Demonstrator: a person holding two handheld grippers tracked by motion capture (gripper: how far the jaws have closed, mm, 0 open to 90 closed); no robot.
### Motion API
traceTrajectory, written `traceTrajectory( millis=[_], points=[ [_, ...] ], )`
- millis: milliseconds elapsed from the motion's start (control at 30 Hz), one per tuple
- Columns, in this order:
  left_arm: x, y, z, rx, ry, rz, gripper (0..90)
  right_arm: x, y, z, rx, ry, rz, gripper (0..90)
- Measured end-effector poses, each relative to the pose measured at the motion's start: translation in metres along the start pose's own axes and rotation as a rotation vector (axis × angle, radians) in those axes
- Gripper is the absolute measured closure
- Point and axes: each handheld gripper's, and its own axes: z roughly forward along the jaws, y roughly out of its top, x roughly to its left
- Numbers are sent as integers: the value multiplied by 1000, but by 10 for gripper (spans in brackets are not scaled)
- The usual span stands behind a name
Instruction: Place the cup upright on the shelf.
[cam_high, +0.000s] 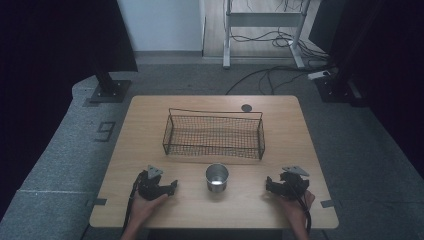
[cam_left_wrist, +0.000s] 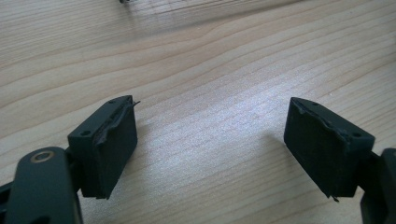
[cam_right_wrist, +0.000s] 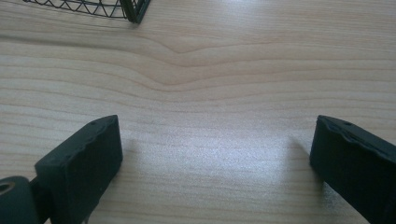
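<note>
- Cup (cam_high: 217, 177) of shiny metal, low in the middle of the frame, between both grippers; likely light, hard, slippery; best pinched at the rim
- Left gripper (cam_high: 171, 186) and right gripper (cam_high: 268, 186): jaws wide apart, holding nothing
- One cup; one wire basket (cam_high: 214, 134); two grippers

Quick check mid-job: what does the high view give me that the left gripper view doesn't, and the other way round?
High view alone: the metal cup standing between the left gripper and right gripper, the whole wire basket behind it, and the floor cables. Left gripper view alone: its pads close up, jaws wide apart with nothing between. Both share the wooden table.
</note>
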Motion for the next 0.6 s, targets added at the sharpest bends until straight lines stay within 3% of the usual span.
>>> traceTrajectory(
  millis=[167,233,267,367,600],
  points=[
    [0,0,0,-1,-5,-3,170,0,-1,-1,-5,5,-6,50],
    [1,0,0,-3,-2,-14,169,0,-1,-1,-6,9,-11,56],
    [4,0,-1,-18,-10,-39,164,0,-1,-2,-8,14,-14,60],
    [6,0,-3,-34,-1,-47,165,-1,-1,-2,-9,15,-15,64],
    [6,5,-15,-82,-58,-52,164,-1,-2,-2,-10,16,-16,66]
  ],
)
